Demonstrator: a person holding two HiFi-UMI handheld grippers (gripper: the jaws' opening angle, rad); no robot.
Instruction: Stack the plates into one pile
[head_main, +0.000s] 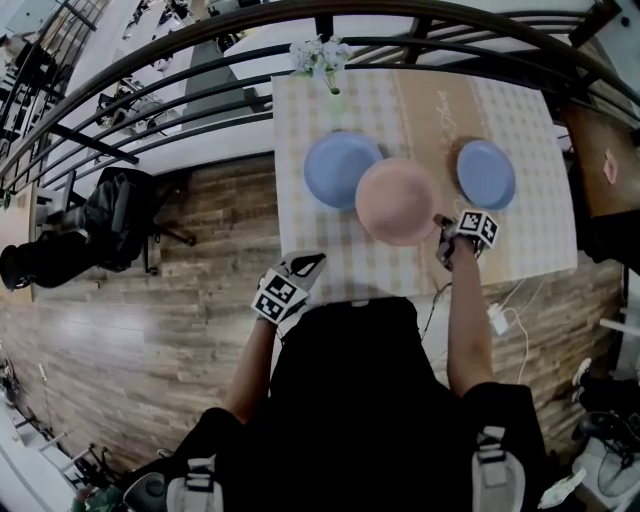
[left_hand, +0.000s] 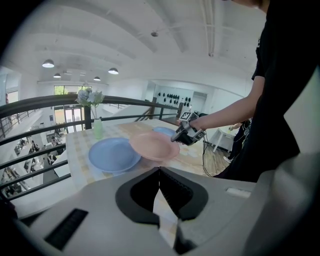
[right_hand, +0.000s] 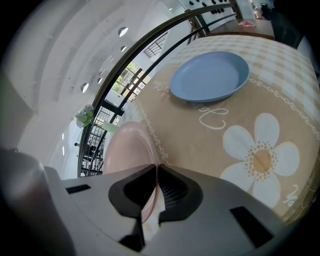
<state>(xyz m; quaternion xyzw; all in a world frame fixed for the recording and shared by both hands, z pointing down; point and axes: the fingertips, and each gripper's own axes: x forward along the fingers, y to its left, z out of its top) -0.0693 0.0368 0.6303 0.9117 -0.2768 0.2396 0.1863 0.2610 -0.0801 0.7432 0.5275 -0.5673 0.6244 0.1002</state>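
Counter (head_main: 540, 235): checked cloth with a beige flower-print runner, upper middle of the head view; flower vase (head_main: 322, 58) at its far edge.
Room: wooden floor (head_main: 150, 340) at left; curved dark railing (head_main: 150, 92) across the top.
Pink plate (head_main: 398, 200): mid-counter, overlapping the large blue plate (head_main: 335, 165).
Small blue plate (head_main: 486, 173): at right, apart.
Right tongs (head_main: 443, 222): clamped on the pink plate's rim.
Left tongs (head_main: 300, 272): together, empty.

Right gripper (head_main: 441, 224) clamped, arm outstretched; left gripper (head_main: 308, 264) jaws together
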